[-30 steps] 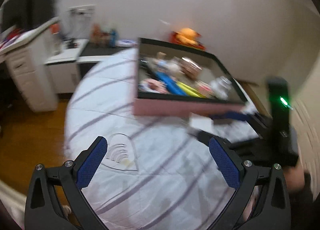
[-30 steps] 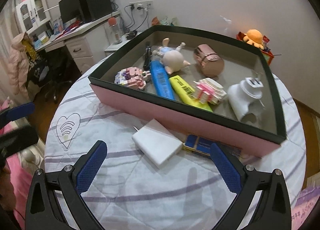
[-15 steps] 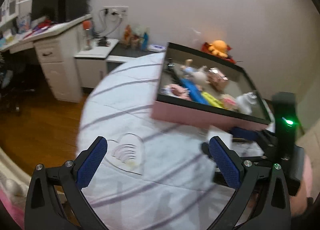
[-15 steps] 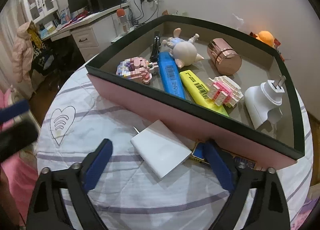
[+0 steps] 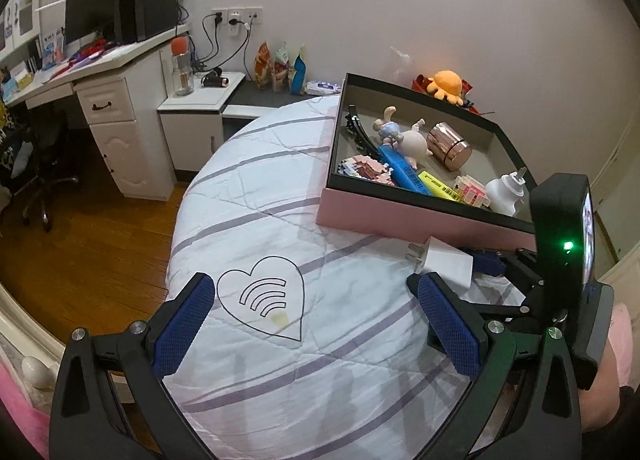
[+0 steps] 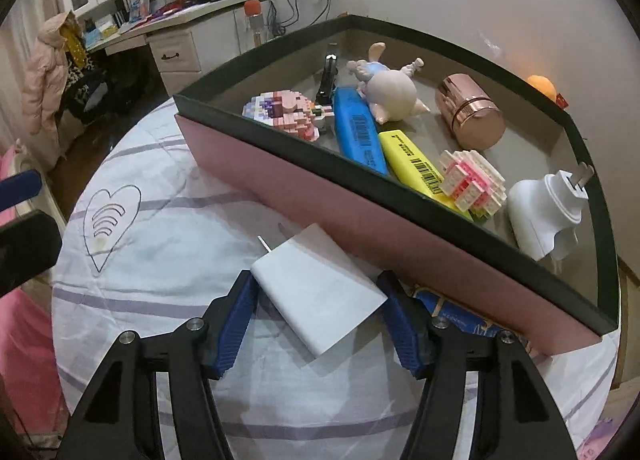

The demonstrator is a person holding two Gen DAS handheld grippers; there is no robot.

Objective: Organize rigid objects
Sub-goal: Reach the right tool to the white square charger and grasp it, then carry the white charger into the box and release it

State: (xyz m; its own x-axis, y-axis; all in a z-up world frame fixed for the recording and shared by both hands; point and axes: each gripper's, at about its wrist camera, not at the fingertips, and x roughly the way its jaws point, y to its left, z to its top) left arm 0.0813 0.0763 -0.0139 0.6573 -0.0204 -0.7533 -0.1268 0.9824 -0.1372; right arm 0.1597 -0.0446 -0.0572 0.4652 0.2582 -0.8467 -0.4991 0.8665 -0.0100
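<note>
**Right claw brackets the white charger**

The white charger [image 6: 318,292] lies flat on the quilted tabletop [image 6: 168,260], just in front of the pink box [image 6: 360,212], its prongs pointing away toward the heart drawing [image 6: 110,222]. Its long axis runs diagonally, away and to the left, and the right claw [image 6: 318,318] sits right on it, a blue pad at each side, jaws partly closed; whether they're touching yet, I can't tell. It is far nearer than the left claw [image 5: 316,324], which hangs wide open and empty, well off to the side. A dark blue packet [image 6: 460,316] is tucked against the box, just beside the charger. Writing? Barcodes on the blue marker [image 6: 358,128] and yellow marker [image 6: 412,160] in the box; the print is too small to read.
</note>
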